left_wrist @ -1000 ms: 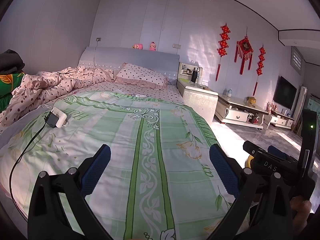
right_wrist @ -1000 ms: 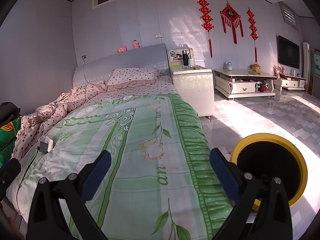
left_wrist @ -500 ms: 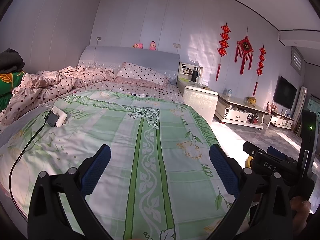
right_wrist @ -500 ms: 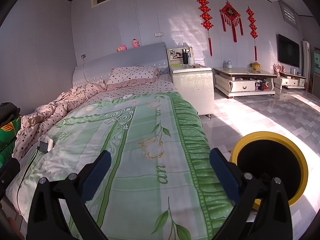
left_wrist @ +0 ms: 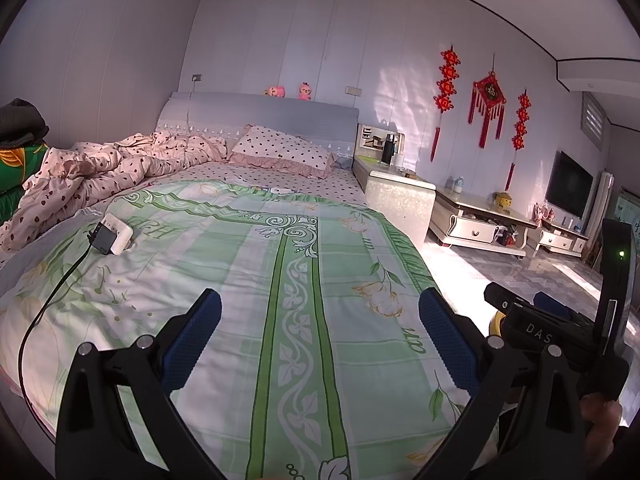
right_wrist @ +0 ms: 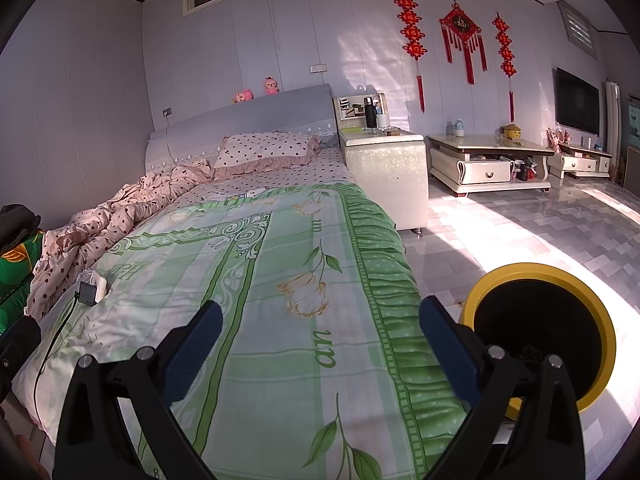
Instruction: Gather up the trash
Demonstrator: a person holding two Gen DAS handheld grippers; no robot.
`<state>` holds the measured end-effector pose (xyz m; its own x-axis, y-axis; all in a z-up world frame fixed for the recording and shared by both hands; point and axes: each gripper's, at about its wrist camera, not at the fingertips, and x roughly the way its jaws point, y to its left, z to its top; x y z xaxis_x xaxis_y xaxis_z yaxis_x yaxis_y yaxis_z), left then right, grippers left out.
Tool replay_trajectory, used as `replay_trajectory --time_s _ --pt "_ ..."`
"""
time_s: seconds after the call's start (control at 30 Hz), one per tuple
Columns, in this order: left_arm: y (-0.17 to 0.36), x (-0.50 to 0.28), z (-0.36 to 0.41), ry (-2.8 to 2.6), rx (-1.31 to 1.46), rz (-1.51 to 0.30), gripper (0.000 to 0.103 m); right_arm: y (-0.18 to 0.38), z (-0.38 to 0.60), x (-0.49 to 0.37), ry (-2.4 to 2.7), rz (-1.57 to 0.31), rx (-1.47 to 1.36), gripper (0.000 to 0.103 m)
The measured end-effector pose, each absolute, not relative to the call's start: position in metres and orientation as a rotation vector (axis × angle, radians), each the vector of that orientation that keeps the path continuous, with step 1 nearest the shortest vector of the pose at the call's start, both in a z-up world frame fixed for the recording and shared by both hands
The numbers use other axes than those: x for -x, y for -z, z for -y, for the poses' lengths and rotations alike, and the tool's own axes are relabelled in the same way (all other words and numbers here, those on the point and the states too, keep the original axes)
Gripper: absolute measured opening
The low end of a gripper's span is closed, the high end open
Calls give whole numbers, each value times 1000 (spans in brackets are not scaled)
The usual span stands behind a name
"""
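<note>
- A folded green blanket [left_wrist: 18, 168] topped with dark clothing is seen at the far left, beside the bed.
- A crumpled pink dotted quilt [left_wrist: 100, 172] is heaped on the left side of the bed, with a matching pillow [left_wrist: 284, 152] laid against the headboard.
- A white power strip [left_wrist: 116, 234] with a black plug and trailing cable is found on the green flowered bedspread [left_wrist: 280, 280], near its left edge.
- The left gripper [left_wrist: 320, 316] is held above the bedspread with its blue-padded fingers spread wide; nothing is held between them.
- The right gripper [right_wrist: 320, 316] is likewise held over the bed's right edge, its fingers wide apart and empty.
- A white bedside cabinet [right_wrist: 384, 172] is set just right of the bed, a low table [right_wrist: 488, 160] beyond it.
- The trash bin [right_wrist: 540, 336], black with a yellow rim, is placed on the tiled floor right of the bed, beside the right gripper's right finger; small dark scraps are visible inside.
- Red knot ornaments [right_wrist: 460, 32] are hung on the wall.
</note>
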<state>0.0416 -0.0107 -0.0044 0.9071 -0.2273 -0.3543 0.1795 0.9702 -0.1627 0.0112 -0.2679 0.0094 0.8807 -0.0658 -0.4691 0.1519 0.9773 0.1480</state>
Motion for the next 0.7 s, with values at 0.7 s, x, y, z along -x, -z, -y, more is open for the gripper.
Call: replay_trajectory --time_s 0.7 --pt "3 -41 12 209 128 -381 95 -10 268 -12 113 -484 -184 95"
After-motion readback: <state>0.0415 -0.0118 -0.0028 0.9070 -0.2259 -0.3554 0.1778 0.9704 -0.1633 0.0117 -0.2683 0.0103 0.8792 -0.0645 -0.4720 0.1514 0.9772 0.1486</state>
